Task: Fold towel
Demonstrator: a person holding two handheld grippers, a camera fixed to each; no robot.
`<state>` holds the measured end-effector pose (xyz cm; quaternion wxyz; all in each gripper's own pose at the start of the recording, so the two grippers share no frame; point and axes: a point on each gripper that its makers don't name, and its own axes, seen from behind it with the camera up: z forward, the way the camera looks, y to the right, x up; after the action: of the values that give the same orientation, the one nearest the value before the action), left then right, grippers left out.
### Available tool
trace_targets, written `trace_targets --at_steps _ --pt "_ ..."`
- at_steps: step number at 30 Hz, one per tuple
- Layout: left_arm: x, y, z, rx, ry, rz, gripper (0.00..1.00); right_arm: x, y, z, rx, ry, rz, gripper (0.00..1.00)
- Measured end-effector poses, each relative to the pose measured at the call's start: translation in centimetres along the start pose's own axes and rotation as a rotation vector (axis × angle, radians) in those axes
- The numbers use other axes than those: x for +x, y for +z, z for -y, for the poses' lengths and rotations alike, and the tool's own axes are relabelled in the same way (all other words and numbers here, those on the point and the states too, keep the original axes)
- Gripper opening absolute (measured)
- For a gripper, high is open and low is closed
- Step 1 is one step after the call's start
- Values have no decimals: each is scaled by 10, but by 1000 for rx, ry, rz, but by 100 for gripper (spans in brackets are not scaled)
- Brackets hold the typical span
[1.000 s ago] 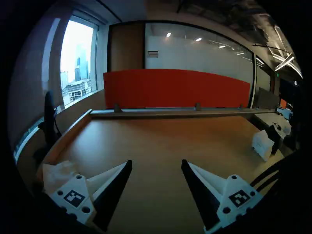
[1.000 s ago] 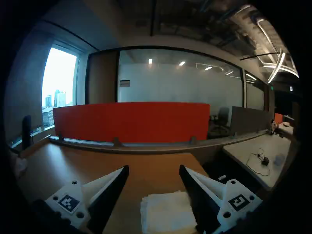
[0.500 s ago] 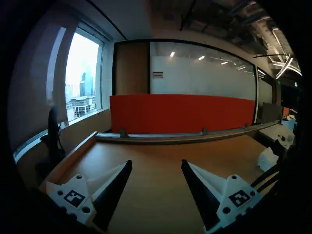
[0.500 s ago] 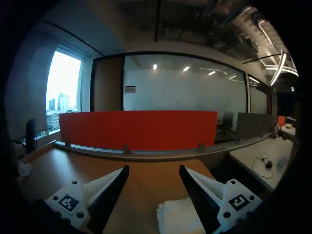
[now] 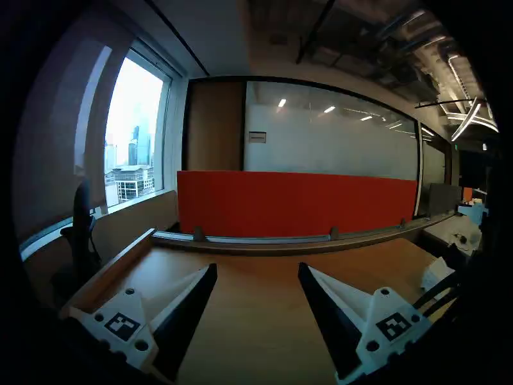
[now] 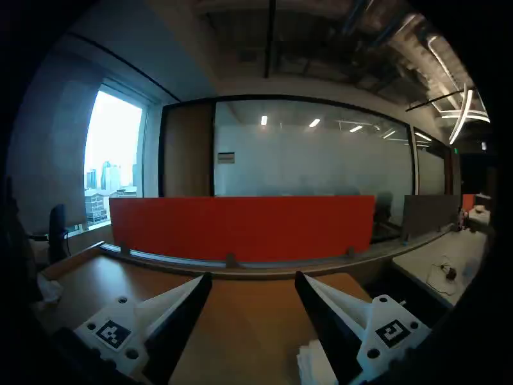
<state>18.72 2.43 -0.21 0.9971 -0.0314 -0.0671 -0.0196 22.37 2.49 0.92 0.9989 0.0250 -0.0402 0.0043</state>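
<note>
We record the left gripper (image 5: pixel 256 266) and right gripper (image 6: pixel 253 276) with fingers apart, holding nothing, over the brown wooden surface (image 6: pixel 256 321). The white cloth towel (image 6: pixel 311 362) lies just beside the right finger, seemingly folded. We advise tilting down before gripping an edge.

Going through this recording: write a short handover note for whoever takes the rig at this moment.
Left gripper: open, empty, above the wooden desk.
Right gripper: open, empty.
Folded white towel lies on the desk by the right gripper's right finger, partly hidden.
Crumpled white cloth sits at the desk's left edge.
Done: that towel looks folded.
Left: possibly the crumpled cloth, if it is a towel too.
</note>
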Motion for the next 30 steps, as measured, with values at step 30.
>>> trace_targets --at_steps 30 --pt "6 12 5 4 -17 -83 94 14 6 53 31 18 16 100"
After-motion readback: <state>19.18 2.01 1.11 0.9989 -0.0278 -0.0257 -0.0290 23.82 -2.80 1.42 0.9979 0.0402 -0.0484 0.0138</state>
